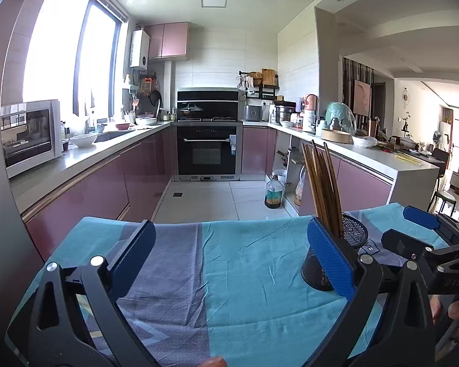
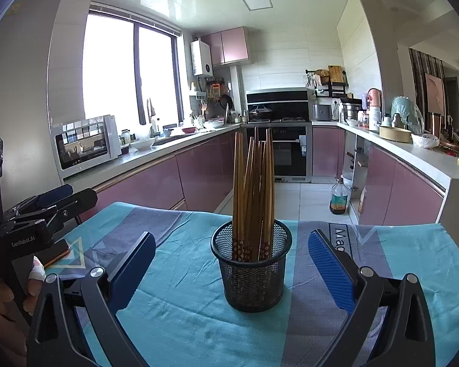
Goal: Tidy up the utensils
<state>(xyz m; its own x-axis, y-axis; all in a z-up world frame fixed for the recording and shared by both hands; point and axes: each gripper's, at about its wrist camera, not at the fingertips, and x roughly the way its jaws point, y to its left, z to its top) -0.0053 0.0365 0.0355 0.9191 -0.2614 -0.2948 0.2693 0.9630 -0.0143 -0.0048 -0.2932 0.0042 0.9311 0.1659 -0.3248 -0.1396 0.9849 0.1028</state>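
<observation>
a black mesh cup (image 2: 251, 270) stands upright on a blue and grey cloth (image 2: 180, 315) spread over the table, and a bunch of wooden chopsticks (image 2: 254, 189) stands in it, tips down, leaning together a little.

the right gripper (image 2: 232, 266) is spread wide, one finger on each side of the cup and both apart from it; it has hold of nothing. the blue pads (image 2: 332, 272) face inward with the cup between them.

the left gripper (image 1: 231, 257) is also wide apart and empty, over bare cloth. in the left wrist view the cup (image 1: 336, 253) sits just behind its right finger, which covers part of the mesh; whether that finger touches the cup is hard to tell from this angle. the chopsticks (image 1: 322, 189) rise above that finger.

each view catches the other gripper at its edge: the right one (image 1: 425, 229) at the far right of the left view, the left one (image 2: 46, 208) at the far left of the right view.

behind the table are pink cabinets (image 2: 156, 180), a microwave (image 2: 85, 145) on the left counter, an oven (image 2: 278, 150) at the far wall and a bottle (image 2: 339, 197) on the floor.
</observation>
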